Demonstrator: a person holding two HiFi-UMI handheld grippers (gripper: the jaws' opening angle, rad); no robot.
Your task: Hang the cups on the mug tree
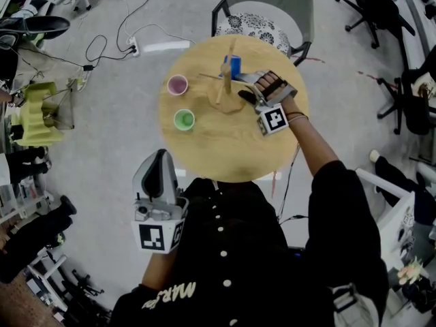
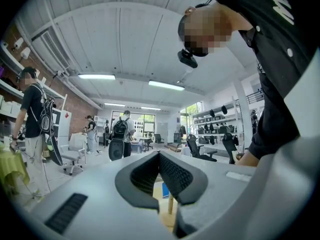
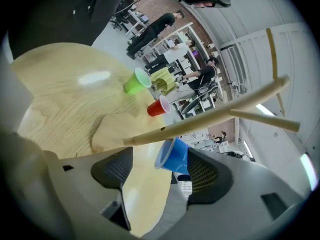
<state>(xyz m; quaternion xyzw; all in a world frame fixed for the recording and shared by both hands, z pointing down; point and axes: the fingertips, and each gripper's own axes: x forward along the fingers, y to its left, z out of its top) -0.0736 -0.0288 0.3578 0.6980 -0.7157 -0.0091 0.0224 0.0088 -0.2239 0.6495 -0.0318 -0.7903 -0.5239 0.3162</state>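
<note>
The wooden mug tree [image 1: 225, 90] stands near the middle of the round table [image 1: 225, 155]. A blue cup [image 1: 234, 67] hangs on one of its pegs. In the right gripper view the blue cup [image 3: 174, 156] sits under a tree branch [image 3: 210, 116], between the jaws and close to the right-hand pad [image 3: 202, 174]. My right gripper [image 1: 245, 88] [image 3: 160, 170] is open around it. A pink-red cup [image 1: 177, 84] [image 3: 159, 106] and a green cup [image 1: 184, 120] [image 3: 136, 81] rest on the table left of the tree. My left gripper [image 1: 161, 157] [image 2: 160, 156] is shut and empty, held near the table's front edge.
A grey chair [image 1: 272, 9] stands behind the table. Cables and a power strip [image 1: 160, 45] lie on the floor at the back left. Office chairs [image 1: 381, 12] stand at the right. Several people [image 2: 120, 134] stand far off in the room.
</note>
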